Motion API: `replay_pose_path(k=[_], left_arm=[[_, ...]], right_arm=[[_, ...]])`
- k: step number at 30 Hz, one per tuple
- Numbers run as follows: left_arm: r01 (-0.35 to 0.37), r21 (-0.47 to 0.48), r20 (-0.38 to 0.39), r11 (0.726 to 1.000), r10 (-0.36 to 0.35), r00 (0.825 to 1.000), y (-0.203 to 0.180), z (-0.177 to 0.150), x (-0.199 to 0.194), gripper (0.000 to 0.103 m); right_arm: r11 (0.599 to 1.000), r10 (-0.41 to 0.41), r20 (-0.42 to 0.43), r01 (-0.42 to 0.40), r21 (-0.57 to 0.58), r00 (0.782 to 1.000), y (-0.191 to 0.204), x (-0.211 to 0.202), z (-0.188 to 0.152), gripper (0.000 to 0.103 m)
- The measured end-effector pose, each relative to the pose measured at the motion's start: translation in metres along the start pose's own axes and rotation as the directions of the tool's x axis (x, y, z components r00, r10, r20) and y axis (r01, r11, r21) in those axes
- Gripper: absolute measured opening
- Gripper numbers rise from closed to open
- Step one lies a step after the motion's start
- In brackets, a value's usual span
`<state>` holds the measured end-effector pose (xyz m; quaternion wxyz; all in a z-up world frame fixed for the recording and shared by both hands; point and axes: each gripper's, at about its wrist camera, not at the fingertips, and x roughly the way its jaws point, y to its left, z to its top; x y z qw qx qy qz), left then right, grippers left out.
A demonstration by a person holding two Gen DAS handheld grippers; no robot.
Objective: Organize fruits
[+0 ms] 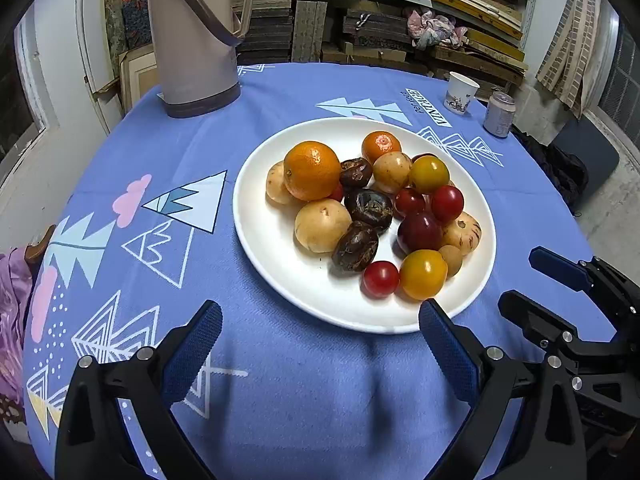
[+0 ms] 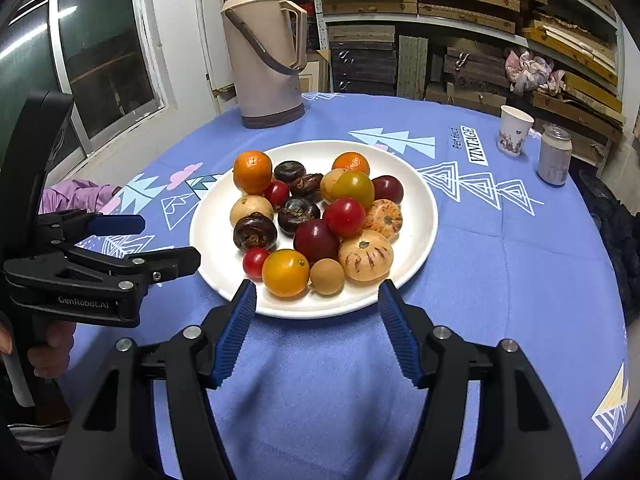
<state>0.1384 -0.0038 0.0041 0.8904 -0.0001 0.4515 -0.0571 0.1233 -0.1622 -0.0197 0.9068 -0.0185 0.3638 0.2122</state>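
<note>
We hold the left tongs (image 1: 320,324) spread wide and the right tongs (image 2: 316,300) partly open, both empty, at the near rim of the white plate (image 2: 416,200) of mixed fruits (image 2: 316,216) mid-counter (image 2: 500,280)

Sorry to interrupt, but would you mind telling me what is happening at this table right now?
A person holds a hand-held gripper in each hand over a blue tablecloth, both aimed at a white plate piled with fruits. The left hand-held gripper is wide open and empty. The right hand-held gripper is open and empty too, near the plate's front rim, close to a yellow tomato. No fruit has been picked up yet; oranges, tomatoes and dark water chestnuts all lie on the plate.
</note>
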Motion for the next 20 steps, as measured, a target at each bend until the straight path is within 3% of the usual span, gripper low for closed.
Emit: replay_pose_path(k=[12, 14, 16, 20], left_arm=[[-0.014, -0.004, 0.029, 1.000, 0.014, 0.999, 0.001, -0.008, -0.009, 0.099], [-0.021, -0.001, 0.024, 1.000, 0.021, 0.999, 0.001, -0.008, -0.009, 0.099], [-0.033, 0.005, 0.023, 0.999, 0.033, 0.999, 0.000, -0.010, -0.009, 0.099], [-0.041, 0.010, 0.024, 0.999, 0.041, 0.999, -0.001, -0.011, -0.010, 0.099]], right_arm=[[1.000, -0.022, -0.012, 0.022, 0.006, 1.000, 0.004, 0.000, -0.007, 0.070], [1.000, -0.022, -0.013, 0.022, 0.008, 1.000, 0.003, 0.000, -0.008, 0.074], [1.000, -0.024, -0.010, 0.024, 0.013, 1.000, 0.002, 0.000, -0.009, 0.087], [1.000, -0.024, -0.012, 0.024, 0.021, 1.000, 0.001, 0.000, -0.009, 0.094]])
